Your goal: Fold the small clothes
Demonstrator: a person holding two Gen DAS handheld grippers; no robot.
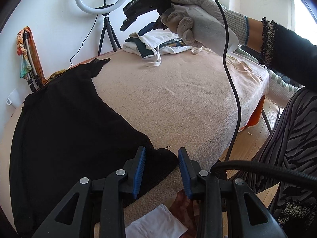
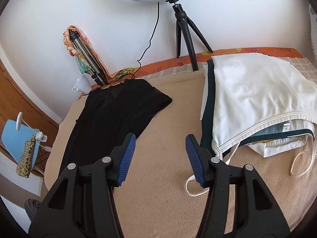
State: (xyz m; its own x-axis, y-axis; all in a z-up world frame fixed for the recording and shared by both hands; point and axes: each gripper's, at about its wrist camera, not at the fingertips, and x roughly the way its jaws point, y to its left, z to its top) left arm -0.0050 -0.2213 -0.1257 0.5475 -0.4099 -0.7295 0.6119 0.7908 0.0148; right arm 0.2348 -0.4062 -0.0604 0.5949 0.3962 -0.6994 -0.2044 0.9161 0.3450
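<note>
A black garment (image 1: 65,119) lies flat on the left of the beige blanket-covered table (image 1: 178,91); it also shows in the right wrist view (image 2: 111,115). My left gripper (image 1: 161,160) is open and empty, low over the garment's near corner at the table's front edge. My right gripper (image 2: 160,146) is open and empty above the bare blanket between the black garment and a pile of white clothes (image 2: 253,99). In the left wrist view the right gripper (image 1: 134,28) is held high by a gloved hand above the pile (image 1: 158,46).
A ring light on a small tripod (image 2: 184,33) stands at the table's far edge against the wall. A folded tripod wrapped in coloured cloth (image 2: 87,59) leans beside a white cup (image 2: 82,84). A black cable (image 1: 231,83) hangs across the right. A blue chair (image 2: 17,138) stands at left.
</note>
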